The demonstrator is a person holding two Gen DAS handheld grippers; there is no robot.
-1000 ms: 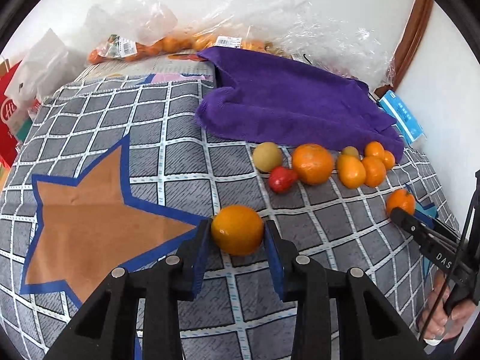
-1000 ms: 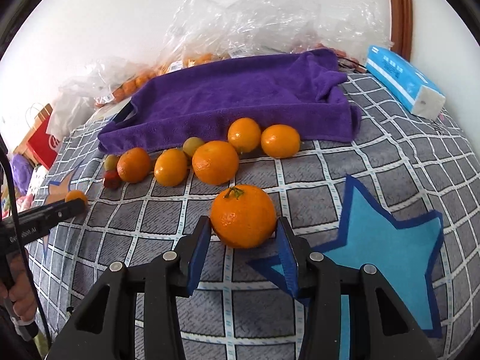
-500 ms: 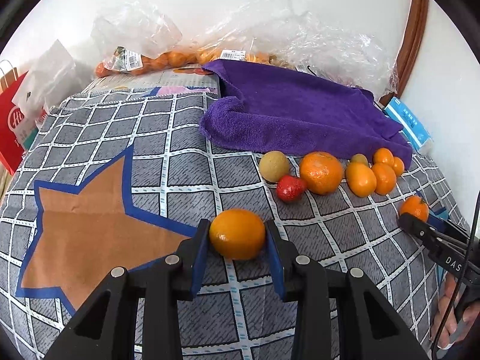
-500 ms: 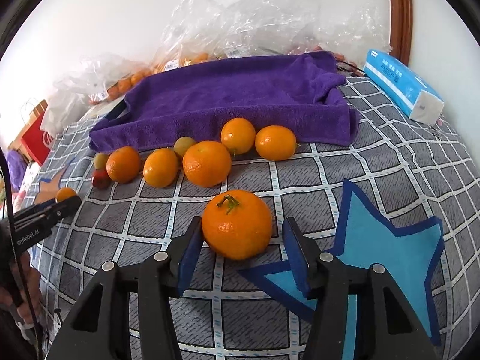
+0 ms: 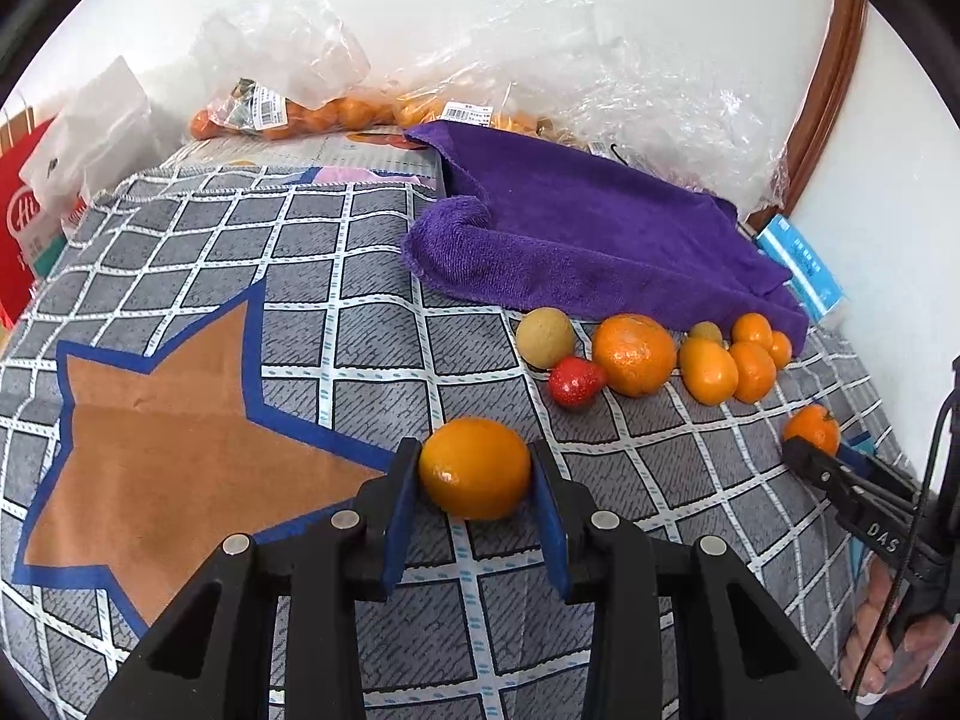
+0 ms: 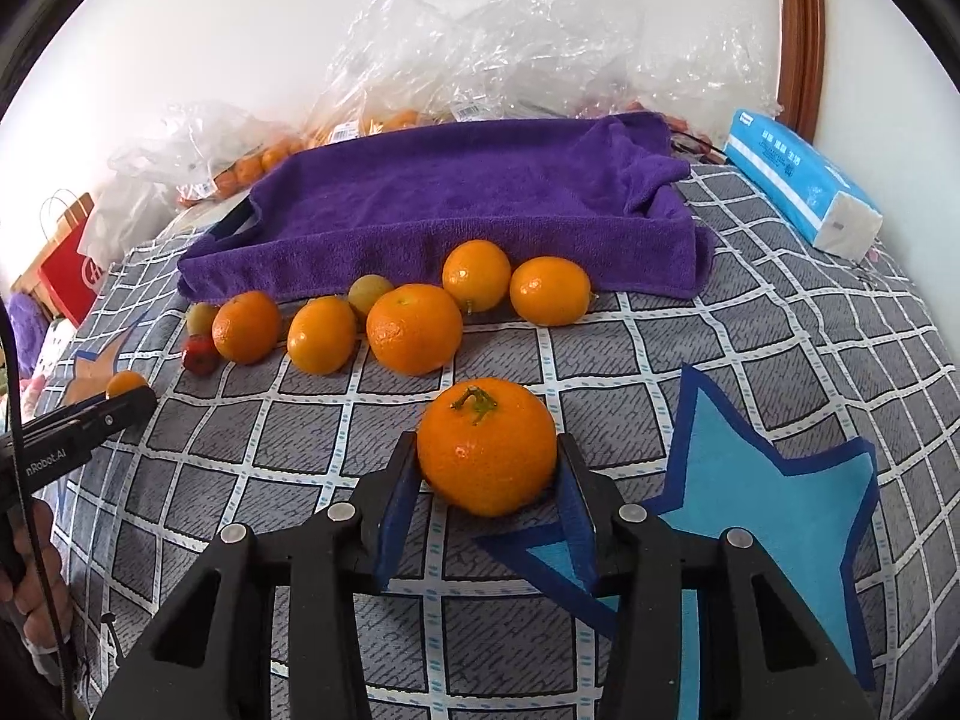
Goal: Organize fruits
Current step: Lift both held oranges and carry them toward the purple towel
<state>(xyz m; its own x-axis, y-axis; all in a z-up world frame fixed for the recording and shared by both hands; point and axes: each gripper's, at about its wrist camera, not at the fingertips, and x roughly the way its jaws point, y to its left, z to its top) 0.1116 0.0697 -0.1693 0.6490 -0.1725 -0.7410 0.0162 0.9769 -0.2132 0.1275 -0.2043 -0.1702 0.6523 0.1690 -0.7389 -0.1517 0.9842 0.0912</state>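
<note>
My left gripper [image 5: 474, 471] is shut on a smooth orange [image 5: 474, 467] above the grey checked cloth, beside the brown star [image 5: 168, 450]. My right gripper [image 6: 487, 461] is shut on a stemmed mandarin [image 6: 486, 453] beside the blue star [image 6: 774, 498]. A row of fruit lies in front of the purple towel [image 6: 468, 198]: several oranges [image 6: 414, 329], a red strawberry [image 5: 573, 381] and a tan round fruit [image 5: 545, 329]. Each gripper shows in the other's view, the right one [image 5: 807, 450] at the right edge, the left one [image 6: 129, 393] at the left edge.
Clear plastic bags of oranges [image 5: 288, 114] lie against the wall behind the towel. A blue tissue pack [image 6: 798, 180] lies at the right. A red paper bag [image 5: 24, 222] stands at the far left. A brown wooden frame [image 5: 828, 78] runs up the right wall.
The left gripper has closed onto the orange and lifted it slightly toward me. The right gripper opened a little around the mandarin half a second ago and has closed on it again.
</note>
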